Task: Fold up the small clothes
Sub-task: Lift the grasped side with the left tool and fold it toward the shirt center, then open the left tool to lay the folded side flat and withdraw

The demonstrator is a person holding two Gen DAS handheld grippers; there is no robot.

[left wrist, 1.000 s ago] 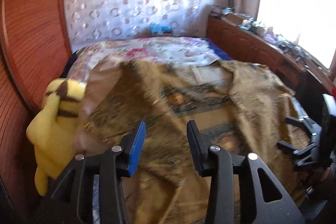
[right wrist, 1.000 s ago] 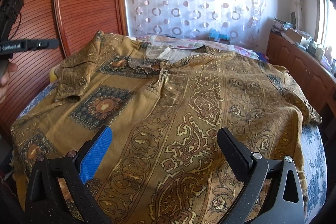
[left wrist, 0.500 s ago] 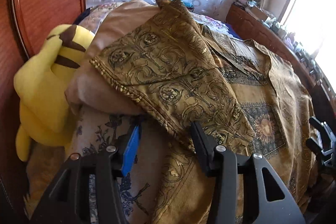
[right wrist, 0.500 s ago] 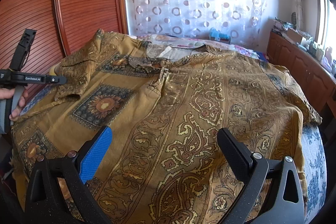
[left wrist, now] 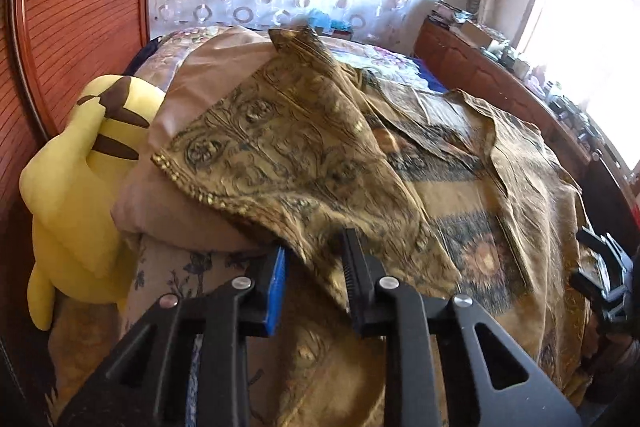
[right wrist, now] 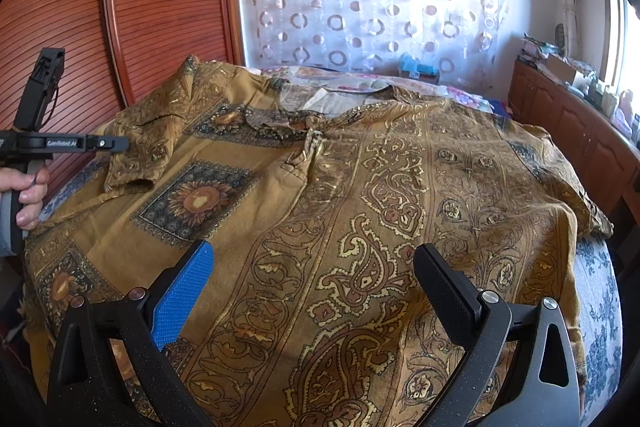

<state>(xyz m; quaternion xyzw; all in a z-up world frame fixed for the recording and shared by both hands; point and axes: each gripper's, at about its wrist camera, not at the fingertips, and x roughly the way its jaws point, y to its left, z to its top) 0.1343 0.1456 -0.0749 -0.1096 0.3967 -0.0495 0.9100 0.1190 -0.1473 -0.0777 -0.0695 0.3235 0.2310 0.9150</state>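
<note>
Garment (right wrist: 352, 195): ochre paisley shirt, spread flat across bed (right wrist: 600, 291).
Sleeve (left wrist: 288, 155): folded inward, at 10 o'clock of shirt.
Left tool (left wrist: 314, 281): jaws just narrowing, sleeve hem between; pinch unclear.
Right tool (right wrist: 316, 291): spread wide above lower shirt, empty.
Plush (left wrist: 76, 195): yellow, at 9 o'clock.

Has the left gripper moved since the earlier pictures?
Yes. In the right wrist view the left gripper came down along the wooden wardrobe, reaching the shirt's sleeve.
</note>
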